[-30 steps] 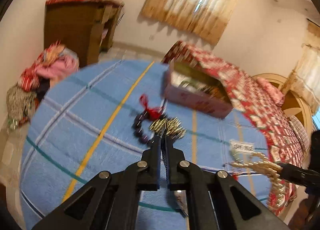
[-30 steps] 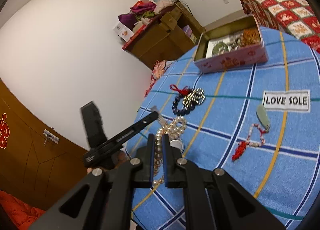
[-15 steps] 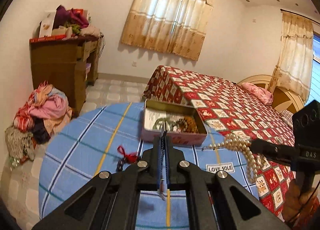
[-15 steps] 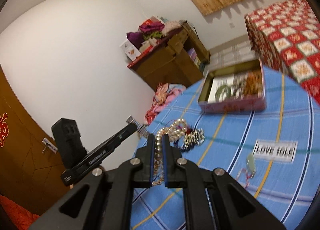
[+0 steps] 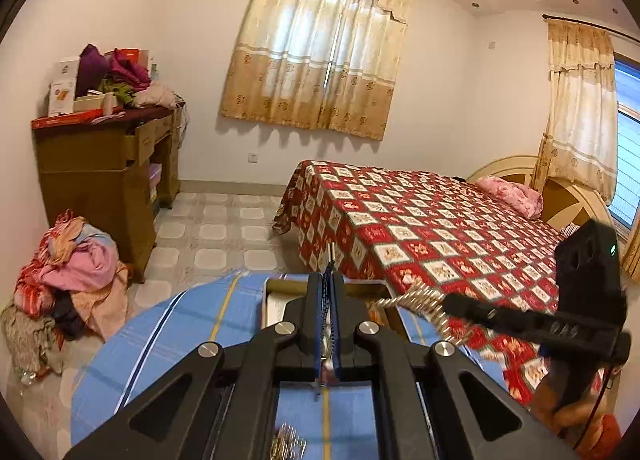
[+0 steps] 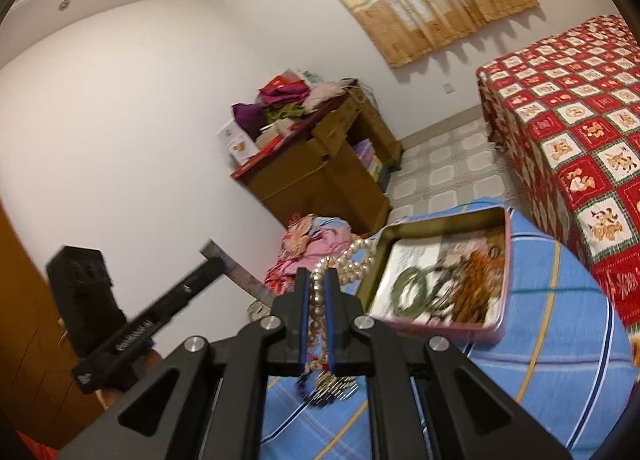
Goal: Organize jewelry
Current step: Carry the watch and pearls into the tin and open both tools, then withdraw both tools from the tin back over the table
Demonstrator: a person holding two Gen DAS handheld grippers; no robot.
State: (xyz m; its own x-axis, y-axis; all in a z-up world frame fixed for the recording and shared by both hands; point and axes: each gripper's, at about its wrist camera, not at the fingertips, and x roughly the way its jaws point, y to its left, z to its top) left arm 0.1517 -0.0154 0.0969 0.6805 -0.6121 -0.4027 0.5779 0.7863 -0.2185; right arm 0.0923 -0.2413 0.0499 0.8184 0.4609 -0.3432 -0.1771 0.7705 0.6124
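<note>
My right gripper (image 6: 318,280) is shut on a pearl necklace (image 6: 349,262), which dangles at the left rim of the open pink tin (image 6: 460,330). The tin holds a green bangle (image 6: 408,290) and brown beads (image 6: 474,288). My left gripper (image 5: 330,280) is shut on a thin metal piece (image 5: 330,254) that sticks out past its tips, raised in front of the tin (image 5: 280,288). In the left wrist view the right gripper (image 5: 448,302) carries the pearls (image 5: 420,296) from the right. A dark bead bracelet with gold pieces (image 6: 328,384) lies on the blue cloth (image 6: 560,340).
The round table with the blue striped cloth (image 5: 160,340) stands near a bed with a red patterned cover (image 5: 420,219). A wooden cabinet (image 5: 104,163) piled with clothes and a heap of clothes (image 5: 68,272) on the floor are to the left.
Both grippers have risen and moved toward the tin. The pearl necklace has been carried from the cloth to the tin's left rim. The left gripper has lifted away from the bead bracelet.
</note>
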